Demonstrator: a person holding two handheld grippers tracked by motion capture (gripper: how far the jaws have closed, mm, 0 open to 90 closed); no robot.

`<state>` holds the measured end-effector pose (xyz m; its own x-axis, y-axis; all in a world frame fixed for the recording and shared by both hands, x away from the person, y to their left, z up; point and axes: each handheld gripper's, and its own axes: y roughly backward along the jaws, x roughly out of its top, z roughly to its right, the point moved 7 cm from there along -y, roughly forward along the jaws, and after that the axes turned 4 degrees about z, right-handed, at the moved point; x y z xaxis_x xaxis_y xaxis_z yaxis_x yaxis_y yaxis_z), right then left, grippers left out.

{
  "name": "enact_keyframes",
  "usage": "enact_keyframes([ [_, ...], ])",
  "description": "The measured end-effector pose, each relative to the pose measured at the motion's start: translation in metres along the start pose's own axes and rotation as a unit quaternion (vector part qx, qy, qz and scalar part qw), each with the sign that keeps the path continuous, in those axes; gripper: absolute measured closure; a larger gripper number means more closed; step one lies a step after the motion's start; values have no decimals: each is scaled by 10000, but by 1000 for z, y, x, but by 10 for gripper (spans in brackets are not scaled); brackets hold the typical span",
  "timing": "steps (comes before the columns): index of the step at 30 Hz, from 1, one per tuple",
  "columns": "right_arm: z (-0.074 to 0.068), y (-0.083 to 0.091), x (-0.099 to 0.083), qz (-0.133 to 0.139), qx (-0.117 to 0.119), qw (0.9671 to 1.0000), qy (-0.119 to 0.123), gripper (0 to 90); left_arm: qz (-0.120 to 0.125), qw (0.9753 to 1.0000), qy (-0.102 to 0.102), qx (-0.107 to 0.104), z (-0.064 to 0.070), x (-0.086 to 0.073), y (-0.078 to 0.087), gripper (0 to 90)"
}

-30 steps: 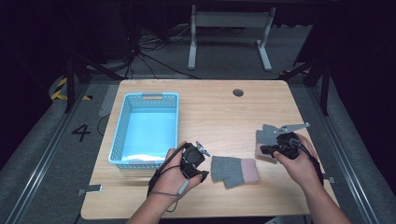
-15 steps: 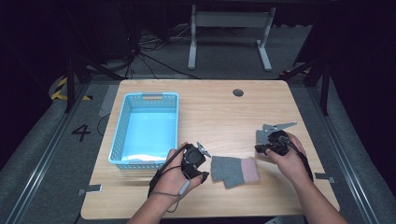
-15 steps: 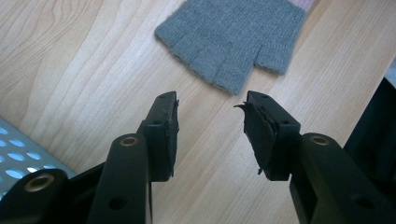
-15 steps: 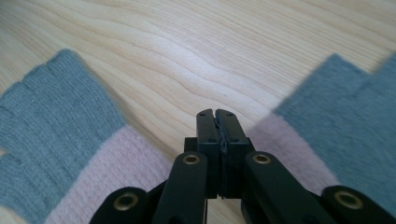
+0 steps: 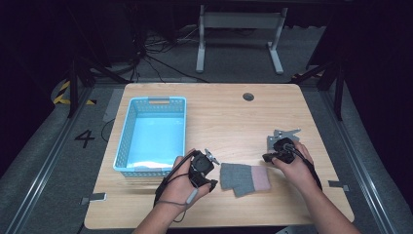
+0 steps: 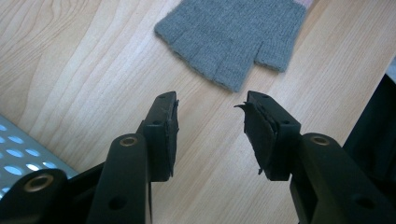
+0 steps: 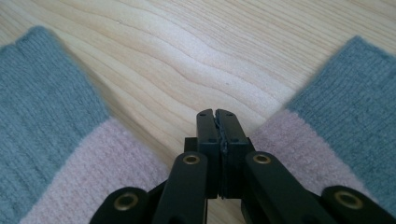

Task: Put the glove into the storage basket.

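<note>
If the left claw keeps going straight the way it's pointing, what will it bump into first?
Probably the grey glove. The left claw is open over bare table, and the glove's finger end lies just ahead of it. How high the claw hovers is hard to tell.

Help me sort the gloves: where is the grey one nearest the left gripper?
In the high view the glove lies flat on the table near its front edge, between the two grippers, just right of the left gripper and right of the blue basket.
</note>
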<state>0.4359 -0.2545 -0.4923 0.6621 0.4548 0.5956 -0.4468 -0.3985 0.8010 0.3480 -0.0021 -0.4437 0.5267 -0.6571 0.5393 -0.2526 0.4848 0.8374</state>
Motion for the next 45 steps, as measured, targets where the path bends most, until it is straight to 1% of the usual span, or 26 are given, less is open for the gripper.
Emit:
enact_keyframes([
  [2,1,2,-2,-24,-20,10000,-5,900,17,10000,3,-6,0,1,0,552],
  [3,3,4,-3,-22,-72,10000,-17,900,21,10000,-2,-13,-1,1,0,552],
  [6,6,6,-6,-27,-131,9999,-52,900,15,10000,-11,-23,-1,2,0,549],
  [17,20,19,-22,-84,-251,9992,-307,900,48,9999,-71,-61,1,8,-1,547],
  [19,25,23,-27,-104,-301,9988,-376,900,45,9999,-90,-74,1,9,-2,545],
  [22,27,25,-29,-109,-325,9985,-419,900,62,9999,-75,-83,2,10,-2,545],
  [23,28,26,-30,-114,-324,9985,-424,900,60,9999,-109,-78,2,10,-2,545],
  [27,36,31,-36,-120,-402,9977,-539,900,56,9999,-139,-80,1,11,-1,544],
  [30,38,33,-37,-126,-426,9974,-570,900,35,9998,-171,-84,1,11,-1,543],
  [33,42,35,-39,-133,-450,9970,-612,900,68,9998,-139,-84,2,12,-1,543],
  [37,50,38,-42,-149,-505,9957,-767,900,64,9999,-137,-81,2,12,0,541],
  [40,53,39,-43,-169,-519,9951,-821,900,62,9998,-142,-80,2,12,-1,541],
  [45,52,40,-42,-169,-489,9955,-799,900,25,9998,-168,-91,2,12,-1,540],
])
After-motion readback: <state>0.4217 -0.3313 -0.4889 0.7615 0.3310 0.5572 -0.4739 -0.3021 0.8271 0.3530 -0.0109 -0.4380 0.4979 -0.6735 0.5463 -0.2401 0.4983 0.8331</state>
